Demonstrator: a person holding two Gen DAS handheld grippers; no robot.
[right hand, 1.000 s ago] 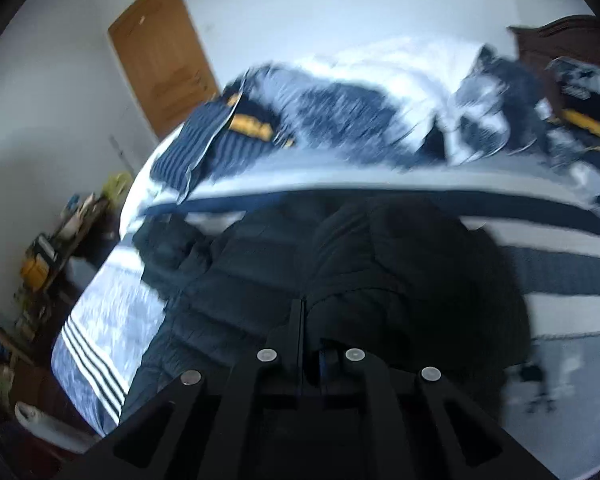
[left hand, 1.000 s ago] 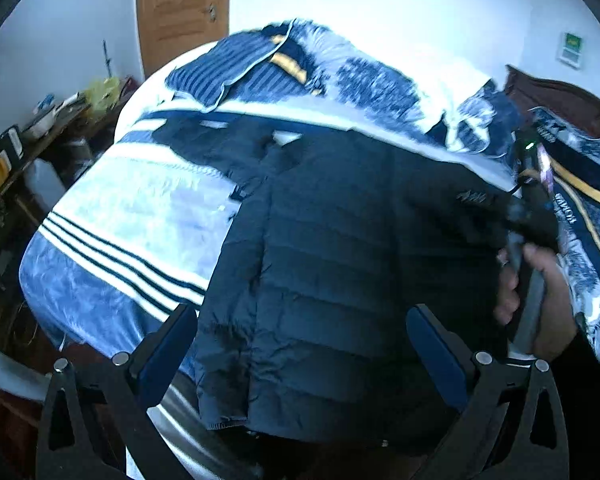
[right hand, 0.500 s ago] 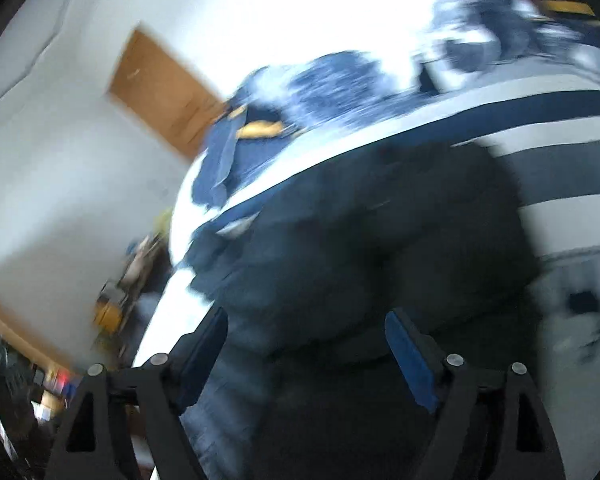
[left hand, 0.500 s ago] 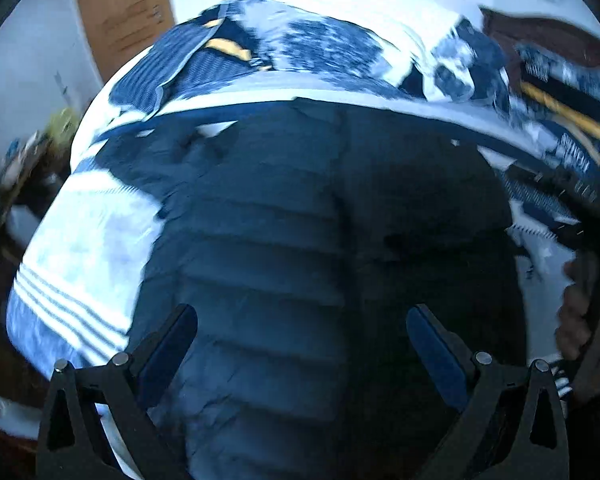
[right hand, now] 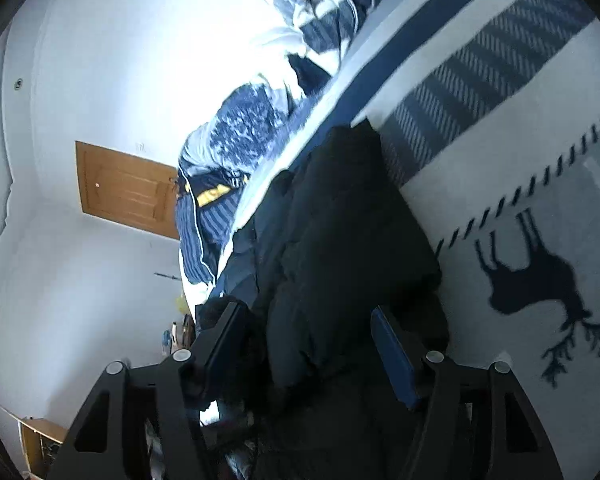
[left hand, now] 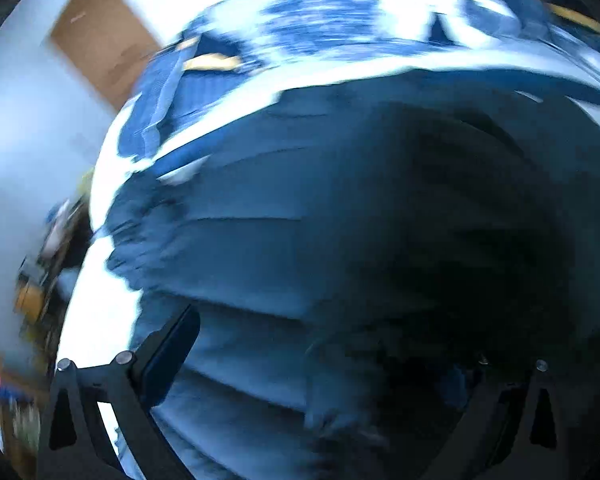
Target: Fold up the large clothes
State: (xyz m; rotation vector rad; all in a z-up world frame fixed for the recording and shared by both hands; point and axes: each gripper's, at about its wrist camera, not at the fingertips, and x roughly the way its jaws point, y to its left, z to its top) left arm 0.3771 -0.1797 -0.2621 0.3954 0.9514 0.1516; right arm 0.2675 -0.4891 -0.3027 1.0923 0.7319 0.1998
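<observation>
The right gripper (right hand: 312,344) has its jaws apart, just narrowed a little, straddling a fold of the dark navy quilted puffer jacket (right hand: 340,240) without pinching it, and the left gripper (left hand: 324,364) stands wide open over the same jacket, nothing held. The jacket lies bunched on the blue-and-white patterned bed cover (right hand: 540,160), beside its printed deer. Puffy, light, slick shell, so I'd pinch hem or seam; no containers in view.
</observation>
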